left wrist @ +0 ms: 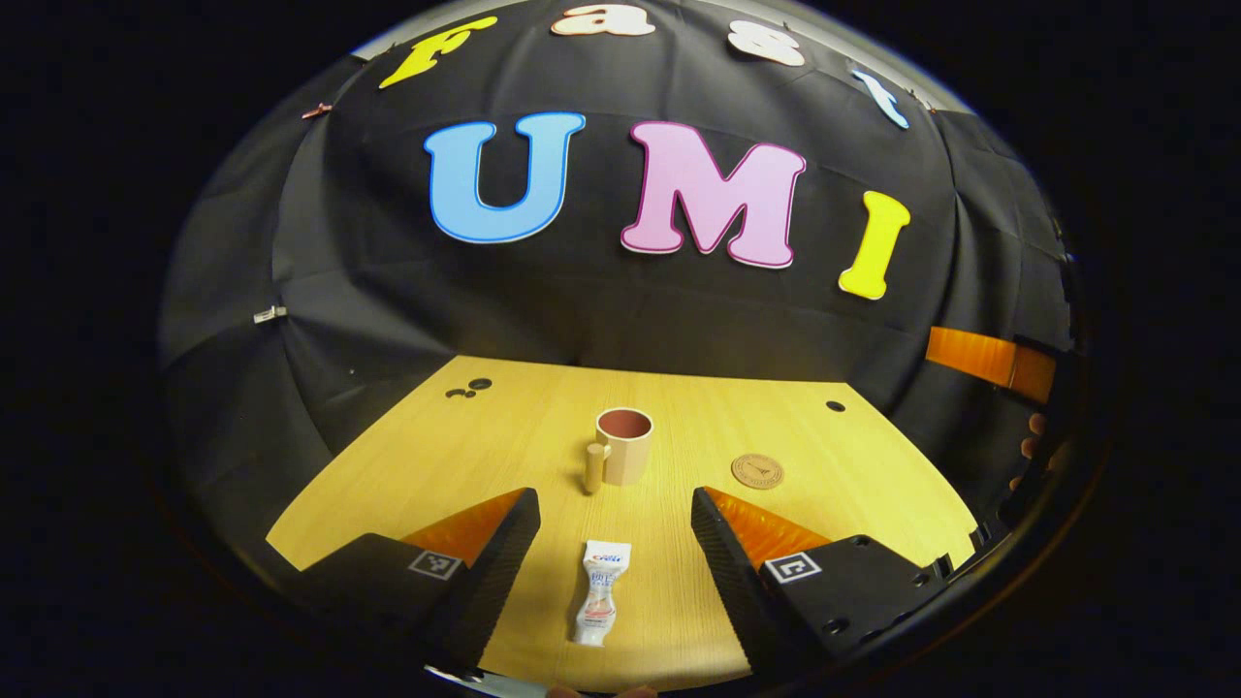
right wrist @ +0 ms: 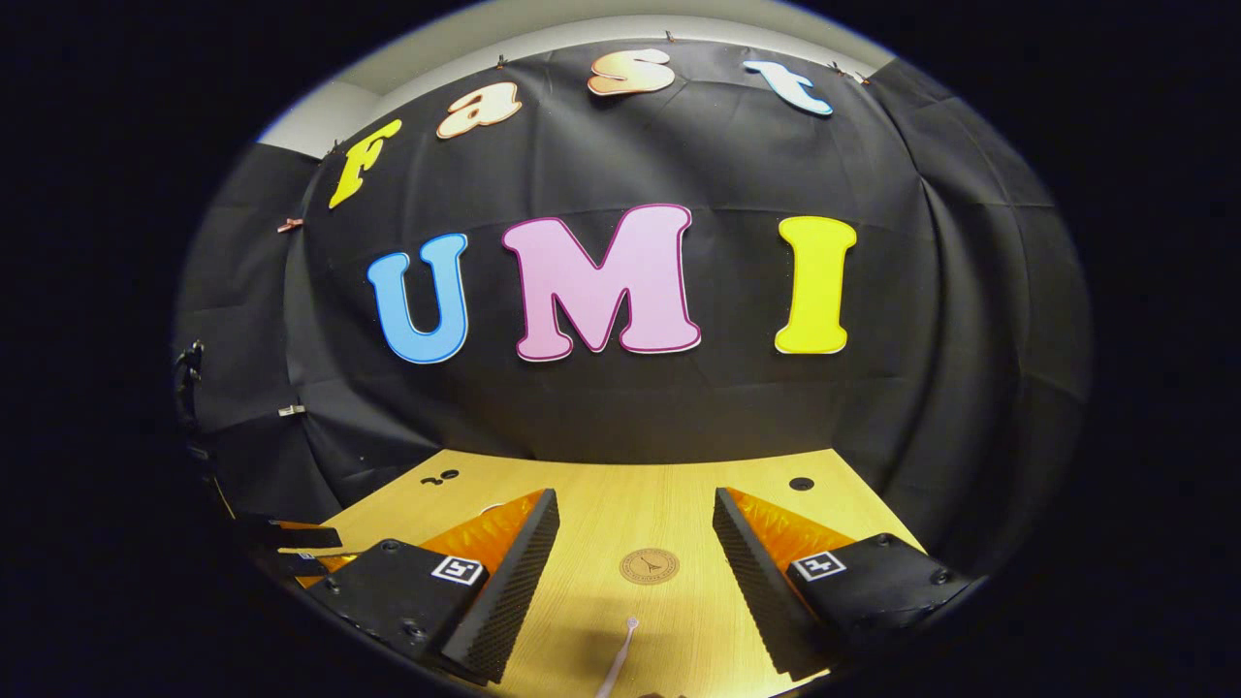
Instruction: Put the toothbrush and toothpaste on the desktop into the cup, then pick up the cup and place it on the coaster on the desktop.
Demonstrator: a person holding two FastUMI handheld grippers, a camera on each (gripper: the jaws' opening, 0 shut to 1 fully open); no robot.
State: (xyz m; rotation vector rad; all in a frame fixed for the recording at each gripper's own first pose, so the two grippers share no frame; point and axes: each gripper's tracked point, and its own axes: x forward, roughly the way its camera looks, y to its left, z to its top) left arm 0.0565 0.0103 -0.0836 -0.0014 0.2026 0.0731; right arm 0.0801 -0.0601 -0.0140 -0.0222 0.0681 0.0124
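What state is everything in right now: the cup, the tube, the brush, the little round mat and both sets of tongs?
Cup: upright on the desk, empty.
Toothpaste tube: lying flat between the left tongs' fingers, untouched.
Toothbrush: lying on the desk.
Coaster: flat, bare.
Left tongs: open.
Right tongs: open.

Premises: a staged recording booth, not a lived-in home. Black cloth (right wrist: 620, 407) hangs as the back and side walls, pinned up with small clips (right wrist: 290, 225), and a pale room wall (right wrist: 543, 29) shows above its top edge. A light wooden counter (left wrist: 485, 456) with cable holes (left wrist: 836, 406) carries a few household props: a cup (left wrist: 623, 446), a coaster (left wrist: 757, 471), a toothpaste tube (left wrist: 599, 593).
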